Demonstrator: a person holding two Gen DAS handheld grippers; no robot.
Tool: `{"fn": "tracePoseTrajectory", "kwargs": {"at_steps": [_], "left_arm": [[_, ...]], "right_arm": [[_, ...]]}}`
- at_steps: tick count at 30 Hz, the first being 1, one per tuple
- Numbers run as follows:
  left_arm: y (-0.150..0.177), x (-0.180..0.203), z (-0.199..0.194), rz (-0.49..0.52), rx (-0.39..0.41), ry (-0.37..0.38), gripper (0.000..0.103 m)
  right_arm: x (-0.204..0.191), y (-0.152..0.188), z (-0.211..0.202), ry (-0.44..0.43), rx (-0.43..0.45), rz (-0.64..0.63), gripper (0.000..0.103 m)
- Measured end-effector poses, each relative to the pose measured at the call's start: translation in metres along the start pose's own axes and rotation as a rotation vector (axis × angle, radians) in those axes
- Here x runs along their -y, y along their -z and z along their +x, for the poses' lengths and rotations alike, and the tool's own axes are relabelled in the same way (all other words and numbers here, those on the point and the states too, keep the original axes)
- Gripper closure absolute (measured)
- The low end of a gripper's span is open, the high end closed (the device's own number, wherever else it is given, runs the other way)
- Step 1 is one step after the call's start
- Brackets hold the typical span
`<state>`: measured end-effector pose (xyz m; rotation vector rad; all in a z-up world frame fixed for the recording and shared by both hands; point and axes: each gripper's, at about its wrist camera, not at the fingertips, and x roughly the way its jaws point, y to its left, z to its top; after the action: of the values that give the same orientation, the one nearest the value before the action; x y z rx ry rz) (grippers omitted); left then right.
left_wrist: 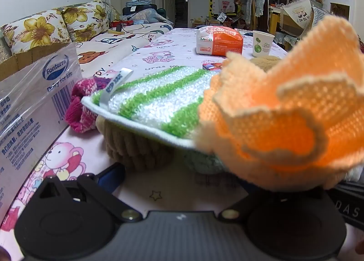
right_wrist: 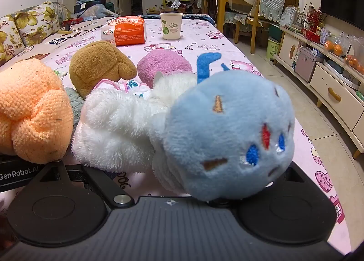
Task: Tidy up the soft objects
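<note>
- The left gripper (left_wrist: 179,183) has its jaws spread wide; one blue finger (left_wrist: 111,178) shows at the left, while the right one is hidden under an orange knitted piece (left_wrist: 291,120) that sits over that side, very close to the lens. Whether the jaws pinch it, I cannot tell.
- Just ahead of the left jaws, a green-and-white striped cloth (left_wrist: 154,101) with a white tag lies on top of a beige ribbed plush (left_wrist: 136,147).
- Left of that pile sits a pink knitted item (left_wrist: 82,106), and farther left stands a cardboard box with a clear Fonterra bag (left_wrist: 34,101).
- Beyond the pile on the desk (left_wrist: 182,42), with its pink cartoon cloth, are an orange tissue pack (left_wrist: 219,41) and a paper cup (left_wrist: 262,43).
- The right gripper (right_wrist: 173,183) has a light-blue plush toy (right_wrist: 229,136) lying across its right side; the fingers are covered, so the jaws' state cannot be told.
- A white fluffy plush (right_wrist: 118,124) lies between the jaws, touching the blue toy.
- Left of the right jaws is the orange piece (right_wrist: 31,111); ahead are a brown plush (right_wrist: 97,65) and a pink fuzzy ball (right_wrist: 163,65).
</note>
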<state>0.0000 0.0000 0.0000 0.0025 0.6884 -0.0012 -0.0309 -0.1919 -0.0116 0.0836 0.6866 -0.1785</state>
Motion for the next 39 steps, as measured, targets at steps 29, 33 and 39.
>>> {"fn": "tracePoseTrajectory", "kwargs": {"at_steps": [29, 33, 39], "left_arm": [[0.024, -0.053, -0.085, 0.1, 0.047, -0.003, 0.001], [0.023, -0.064, -0.103, 0.081, 0.093, -0.019, 0.001], [0.021, -0.088, -0.125, 0.051, 0.137, -0.041, 0.001]], "right_arm": [[-0.005, 0.01, -0.035, -0.176, 0.028, -0.153, 0.0], [-0.004, 0.011, -0.04, -0.199, 0.072, -0.144, 0.0], [-0.019, 0.019, -0.044, -0.22, 0.111, -0.169, 0.0]]}}
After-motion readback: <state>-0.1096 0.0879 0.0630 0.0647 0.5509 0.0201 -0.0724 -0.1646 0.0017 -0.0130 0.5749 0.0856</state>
